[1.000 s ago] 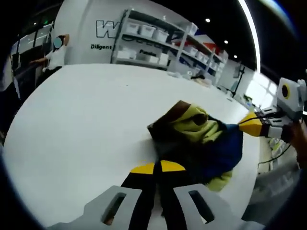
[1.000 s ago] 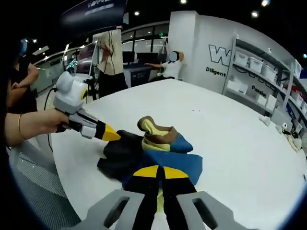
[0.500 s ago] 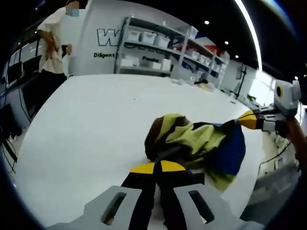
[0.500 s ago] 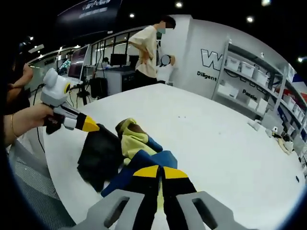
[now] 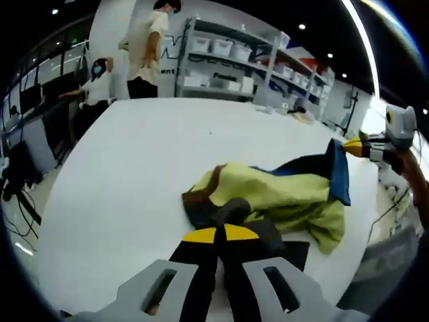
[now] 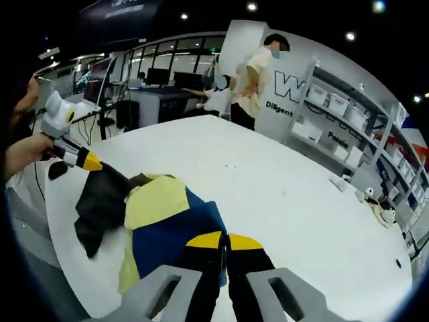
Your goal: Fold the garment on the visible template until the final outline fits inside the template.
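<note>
Grippers drawn apart since earlier frame; garment [image 5: 281, 194] stretched out on white table [image 5: 120, 174]. Left gripper [image 5: 220, 235] and right gripper [image 6: 223, 243] both clamped on cloth. Risk: overpull slips hem.

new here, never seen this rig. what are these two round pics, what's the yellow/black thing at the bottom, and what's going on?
No robot: a person holds a hand-held gripper in each hand, and a fisheye camera rides on each, looking along its jaws. The yellow-tipped black shape at the bottom of each picture is that camera's own gripper: the left hand-held gripper in the left gripper view, the right hand-held gripper in the right gripper view. Each view also catches the other gripper at its side edge.

On the white table lies a crumpled garment in yellow-green, blue, black and brown. Both grippers are shut on its cloth at opposite ends, spreading it. I can't make out a template. People stand by shelving behind.
</note>
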### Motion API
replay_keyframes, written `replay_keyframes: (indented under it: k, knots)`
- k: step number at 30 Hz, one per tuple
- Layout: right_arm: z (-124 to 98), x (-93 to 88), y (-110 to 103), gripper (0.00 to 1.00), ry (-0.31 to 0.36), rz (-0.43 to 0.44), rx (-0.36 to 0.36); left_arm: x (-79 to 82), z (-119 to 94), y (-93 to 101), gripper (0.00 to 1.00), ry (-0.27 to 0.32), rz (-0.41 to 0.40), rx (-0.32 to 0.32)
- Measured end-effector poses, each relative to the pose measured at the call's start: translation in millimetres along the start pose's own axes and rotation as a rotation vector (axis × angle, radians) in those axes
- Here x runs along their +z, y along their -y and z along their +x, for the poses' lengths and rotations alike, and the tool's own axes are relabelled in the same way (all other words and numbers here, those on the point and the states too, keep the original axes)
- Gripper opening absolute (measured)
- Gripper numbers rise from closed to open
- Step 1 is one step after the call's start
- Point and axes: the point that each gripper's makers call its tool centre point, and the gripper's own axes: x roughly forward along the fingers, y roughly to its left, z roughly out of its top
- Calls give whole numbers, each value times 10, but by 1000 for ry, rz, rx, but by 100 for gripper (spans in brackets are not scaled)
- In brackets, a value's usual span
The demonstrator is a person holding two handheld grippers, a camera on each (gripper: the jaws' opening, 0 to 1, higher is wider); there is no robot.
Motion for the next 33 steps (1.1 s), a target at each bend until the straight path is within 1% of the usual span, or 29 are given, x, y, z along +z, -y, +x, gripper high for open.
replay_keyframes:
  k: [3,5,8,13,17,19,22,27,31,33]
  knots:
    - [45,-18,117,0,-7,16,-3,-15,-9,-70,0,-9,-7,10]
    - [70,-42,165,0,-15,25,-6,-9,-2,-94,0,-11,-10,4]
    - [102,-112,256,0,-30,38,-17,-29,16,-139,0,-35,-12,9]
    - [128,-250,419,0,-64,38,-43,-114,44,-264,0,-90,6,41]
    - [143,-407,595,0,-104,71,-60,-187,78,-413,0,-143,15,74]
    - [153,-479,678,0,-121,78,-68,-238,84,-481,0,-187,0,98]
    - [151,-567,742,0,-142,79,-76,-223,127,-531,0,-201,16,110]
    - [158,-706,831,0,-180,81,-89,-234,176,-611,0,-242,34,134]
    - [145,-846,923,0,-232,73,-99,-269,218,-690,0,-290,54,149]
    - [133,-875,984,0,-230,90,-107,-270,237,-707,0,-300,64,149]
